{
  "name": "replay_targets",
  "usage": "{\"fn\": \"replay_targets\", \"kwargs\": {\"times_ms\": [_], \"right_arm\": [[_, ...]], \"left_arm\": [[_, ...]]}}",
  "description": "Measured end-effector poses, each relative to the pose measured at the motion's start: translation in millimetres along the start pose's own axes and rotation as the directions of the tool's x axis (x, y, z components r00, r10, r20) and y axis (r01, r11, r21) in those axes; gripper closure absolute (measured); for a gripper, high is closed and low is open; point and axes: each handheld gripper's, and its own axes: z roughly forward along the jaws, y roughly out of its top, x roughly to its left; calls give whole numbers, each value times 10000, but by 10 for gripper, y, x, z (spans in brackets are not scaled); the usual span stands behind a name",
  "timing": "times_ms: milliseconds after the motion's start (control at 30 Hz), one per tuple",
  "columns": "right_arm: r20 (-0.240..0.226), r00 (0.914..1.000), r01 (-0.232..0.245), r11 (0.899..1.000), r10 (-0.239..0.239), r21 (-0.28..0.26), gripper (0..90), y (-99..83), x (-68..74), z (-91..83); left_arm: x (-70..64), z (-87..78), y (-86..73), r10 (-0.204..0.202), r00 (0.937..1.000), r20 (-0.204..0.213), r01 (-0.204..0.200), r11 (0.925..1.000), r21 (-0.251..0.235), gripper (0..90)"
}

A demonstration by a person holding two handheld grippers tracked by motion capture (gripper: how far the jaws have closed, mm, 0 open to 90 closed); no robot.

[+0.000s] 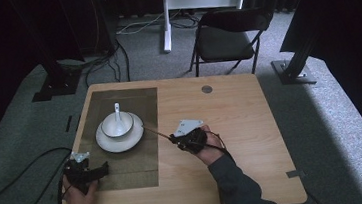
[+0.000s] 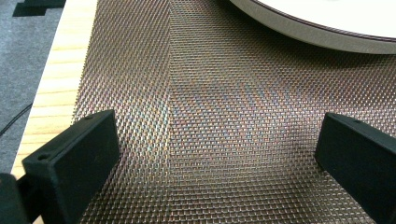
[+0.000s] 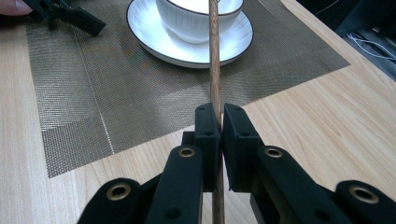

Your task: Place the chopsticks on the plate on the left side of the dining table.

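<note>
Placemat (image 3: 116, 93) beneath gripper (image 3: 220, 116) clamping chopstick (image 3: 215, 60)

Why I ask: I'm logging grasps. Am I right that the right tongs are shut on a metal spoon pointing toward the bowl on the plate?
Not a metal spoon. The right tongs are shut on a wooden chopstick, as the right gripper view shows; it does point toward the bowl on the plate.
</note>
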Motion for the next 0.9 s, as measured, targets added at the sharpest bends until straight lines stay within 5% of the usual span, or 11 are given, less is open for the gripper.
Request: {"fn": "replay_targets", "kwargs": {"times_ms": [900], "right_arm": [[-334, 9991, 259, 9997, -260, -25, 851, 142, -16, 124]], "left_arm": [[-1, 2, -1, -5, 10000, -5, 5, 10000, -25, 2]]}}
